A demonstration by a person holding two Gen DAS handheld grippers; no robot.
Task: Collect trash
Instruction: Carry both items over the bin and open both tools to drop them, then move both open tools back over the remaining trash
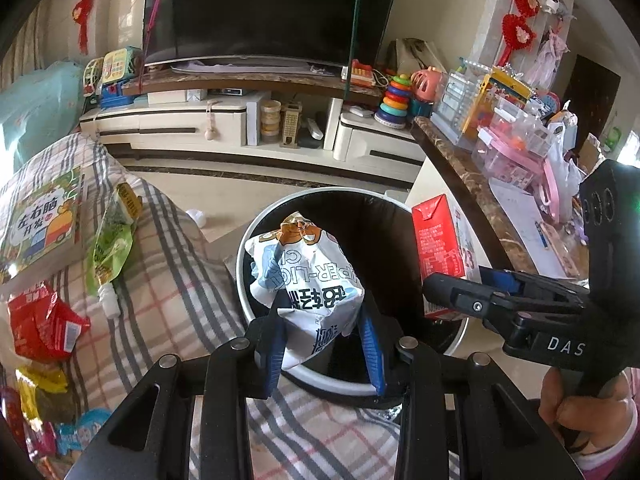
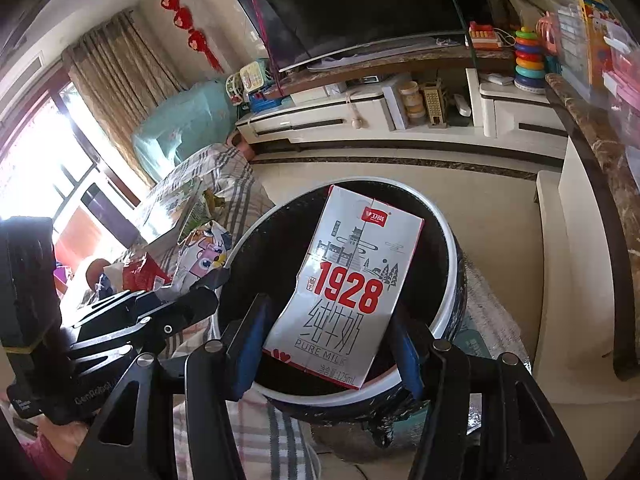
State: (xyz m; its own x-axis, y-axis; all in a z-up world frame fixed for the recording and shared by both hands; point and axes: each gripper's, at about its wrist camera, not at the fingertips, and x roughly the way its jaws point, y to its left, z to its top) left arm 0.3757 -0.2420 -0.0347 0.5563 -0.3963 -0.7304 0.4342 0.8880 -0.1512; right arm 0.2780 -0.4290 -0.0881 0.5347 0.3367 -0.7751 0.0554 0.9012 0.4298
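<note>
wrapper: white-blue snack wrapper (image 1: 308, 280), crumpled, held over the open bin, near its left rim. Prob. near weightless, soft, slick film; crushes rather than resists, so pinch a bunched fold, not a flat face.
left gripper: left gripper (image 1: 322, 344) clamped on wrapper's lower end, blue pads (image 1: 272, 354) squeezing it from both sides.
carton: small milk carton (image 2: 344, 292), dented on its left edge, so likely empty & light; stiff card walls, hold across the flat sides near mid-height.
right gripper: right gripper (image 2: 326, 354) closed on the carton's lower part, above the bin mouth.
bin: round black bin (image 1: 242, 248), pale rim, dark inside; contents can't tell.
leftovers: red packet (image 1: 44, 324), green pouch (image 1: 112, 240) lie on the plaid cover (image 1: 172, 280) left of the bin; not yet collected.
</note>
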